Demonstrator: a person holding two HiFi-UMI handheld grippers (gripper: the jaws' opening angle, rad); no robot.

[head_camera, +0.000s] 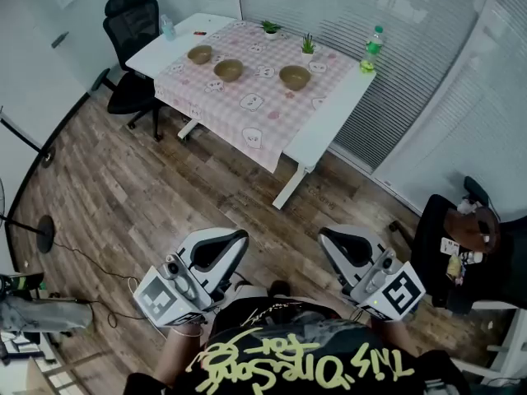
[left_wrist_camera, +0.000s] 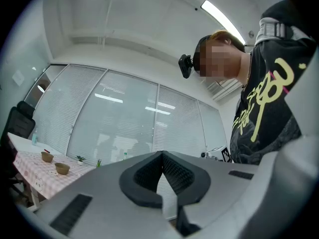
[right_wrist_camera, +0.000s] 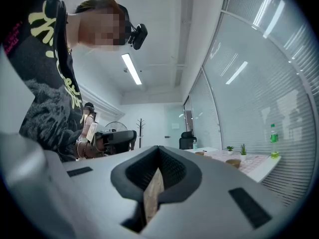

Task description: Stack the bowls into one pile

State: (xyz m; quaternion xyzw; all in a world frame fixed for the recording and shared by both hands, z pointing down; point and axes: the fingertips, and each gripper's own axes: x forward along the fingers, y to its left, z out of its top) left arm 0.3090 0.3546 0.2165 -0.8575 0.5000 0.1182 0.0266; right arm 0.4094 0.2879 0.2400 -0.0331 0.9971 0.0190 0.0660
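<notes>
Bowls (head_camera: 228, 70): tan brown.
Tablecloth (head_camera: 230, 105): pink-and-white check with white cartoon patches.
Table (head_camera: 329, 126): white.
Floor (head_camera: 165, 188): brown wood-grain planks.
Chair (head_camera: 136, 31): black.
Bottle (head_camera: 373, 44): green.
Shirt (head_camera: 305, 360): black, yellow lettering.
Left gripper (head_camera: 235, 241): pale grey, black inside.
Right gripper (head_camera: 329, 237): pale grey, black inside.
Marker cubes (head_camera: 160, 299): black squares on white.

Black office chair (head_camera: 134, 31), green bottle (head_camera: 375, 44), checked tablecloth (head_camera: 262, 115)

Wood-plank floor (head_camera: 165, 188), cloth tbl cover (head_camera: 247, 113), matt plastic left tongs (left_wrist_camera: 162, 156).
</notes>
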